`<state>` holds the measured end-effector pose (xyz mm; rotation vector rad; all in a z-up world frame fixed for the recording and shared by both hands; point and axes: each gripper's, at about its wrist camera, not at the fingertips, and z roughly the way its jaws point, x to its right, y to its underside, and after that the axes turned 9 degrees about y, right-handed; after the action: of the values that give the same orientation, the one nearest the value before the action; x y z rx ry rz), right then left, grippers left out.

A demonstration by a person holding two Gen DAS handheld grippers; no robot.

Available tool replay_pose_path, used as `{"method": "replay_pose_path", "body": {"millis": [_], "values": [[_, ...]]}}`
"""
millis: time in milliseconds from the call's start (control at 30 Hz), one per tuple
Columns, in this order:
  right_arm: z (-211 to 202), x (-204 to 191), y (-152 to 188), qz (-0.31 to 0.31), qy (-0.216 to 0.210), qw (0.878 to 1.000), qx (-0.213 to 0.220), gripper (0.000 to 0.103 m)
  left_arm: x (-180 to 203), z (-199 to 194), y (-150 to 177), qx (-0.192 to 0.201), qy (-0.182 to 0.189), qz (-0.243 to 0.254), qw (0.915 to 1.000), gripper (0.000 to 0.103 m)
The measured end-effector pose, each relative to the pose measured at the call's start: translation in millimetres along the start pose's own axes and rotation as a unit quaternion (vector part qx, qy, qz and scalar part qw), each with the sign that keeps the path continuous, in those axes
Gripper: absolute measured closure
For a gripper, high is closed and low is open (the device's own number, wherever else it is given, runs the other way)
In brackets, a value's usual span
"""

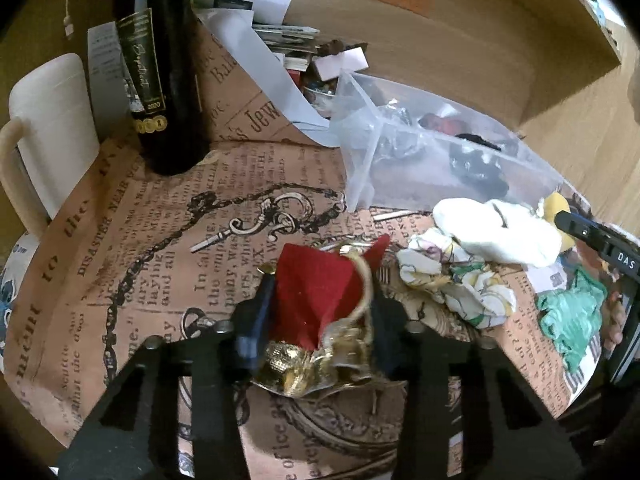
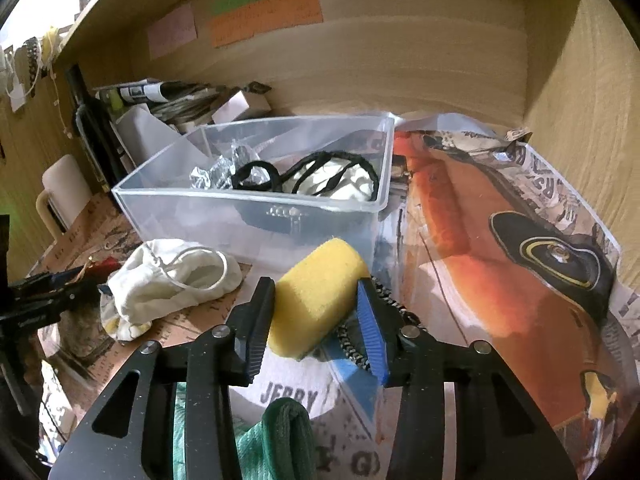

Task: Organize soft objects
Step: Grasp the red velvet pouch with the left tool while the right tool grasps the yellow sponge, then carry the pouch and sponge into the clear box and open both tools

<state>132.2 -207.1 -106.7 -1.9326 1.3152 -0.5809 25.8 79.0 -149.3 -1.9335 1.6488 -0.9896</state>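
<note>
My left gripper (image 1: 316, 320) is shut on a red and gold cloth pouch (image 1: 320, 312), held just above the newspaper-print table cover. My right gripper (image 2: 316, 312) is shut on a yellow sponge (image 2: 316, 296) just in front of the clear plastic bin (image 2: 256, 204). The bin holds a white cloth with black cord (image 2: 332, 180) and crinkled silver foil (image 2: 216, 176). A white drawstring bag (image 2: 172, 280) lies left of the sponge; it also shows in the left wrist view (image 1: 496, 232), next to a floral cloth (image 1: 460, 284) and a green cloth (image 1: 572, 316).
A dark wine bottle (image 1: 160, 68) and a white mug (image 1: 48, 128) stand at the back left. Papers and small boxes (image 1: 280, 32) are piled behind the bin. Wooden walls enclose the back and right. A green cloth (image 2: 276, 440) lies under my right gripper.
</note>
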Motion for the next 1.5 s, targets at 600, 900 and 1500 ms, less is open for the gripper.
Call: {"method": "replay_pose_path", "body": {"millis": [600, 900, 1500], "values": [[-42.5, -5.8, -32.6, -0.007, -0.006, 0.996, 0.091, 0.065, 10.8, -45.8, -52.3, 0.109, -0.011, -0.001, 0.9939, 0.082], [-40.0, -21.5, -62.1, -0.025, -0.027, 0.992, 0.120, 0.065, 33.1, -37.0, -96.8, 0.143, 0.000, 0.038, 0.9890, 0.082], [35.5, -63.1, -100.1, -0.116, -0.061, 0.991, 0.034, 0.064, 67.9, 63.9, -145.4, 0.034, 0.032, 0.089, 0.9949, 0.082]]}}
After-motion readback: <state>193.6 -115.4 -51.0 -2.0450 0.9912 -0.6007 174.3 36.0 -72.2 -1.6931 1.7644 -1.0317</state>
